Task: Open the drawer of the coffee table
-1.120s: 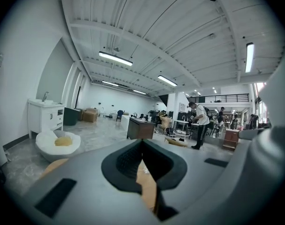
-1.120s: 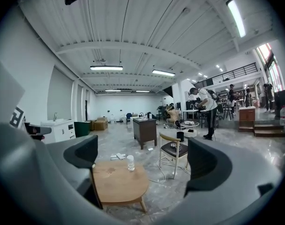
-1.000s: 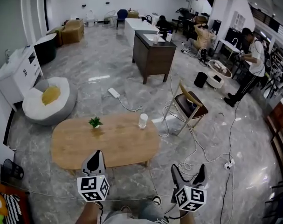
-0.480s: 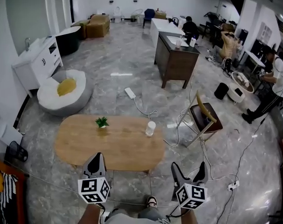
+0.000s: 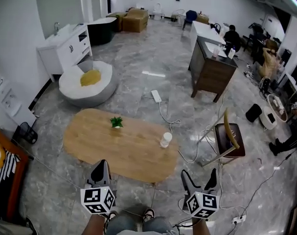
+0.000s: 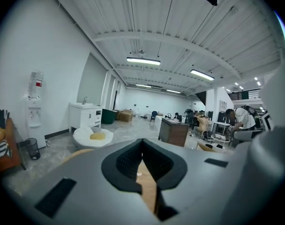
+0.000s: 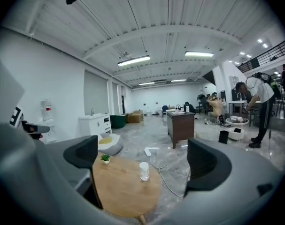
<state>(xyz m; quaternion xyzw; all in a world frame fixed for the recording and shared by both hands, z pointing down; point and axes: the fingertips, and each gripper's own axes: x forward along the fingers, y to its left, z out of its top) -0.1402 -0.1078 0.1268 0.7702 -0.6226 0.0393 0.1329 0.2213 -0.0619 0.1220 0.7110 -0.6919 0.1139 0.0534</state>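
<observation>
The oval wooden coffee table (image 5: 97,141) stands on the marble floor just ahead of me, with a small potted plant (image 5: 116,122) and a clear jar (image 5: 166,140) on its top. No drawer front shows in any view. My left gripper (image 5: 101,164) hovers above the table's near edge, jaws shut with nothing between them. In the left gripper view the left gripper (image 6: 142,165) has its pads pressed together. My right gripper (image 5: 199,173) hangs open off the table's near right end. The right gripper view frames the table (image 7: 119,191) and jar (image 7: 143,170) between the right gripper's (image 7: 144,161) spread jaws.
A white beanbag (image 5: 87,84) with a yellow cushion sits beyond the table. A wooden chair (image 5: 230,138) and loose cables (image 5: 173,121) lie to the right. A dark cabinet (image 5: 212,72) and a white cabinet (image 5: 65,48) stand farther back. My shoe (image 5: 148,213) is below.
My viewpoint has swung, so the table and room now sit further right and turned in the head view. Both grippers keep their pose, left shut and right open.
</observation>
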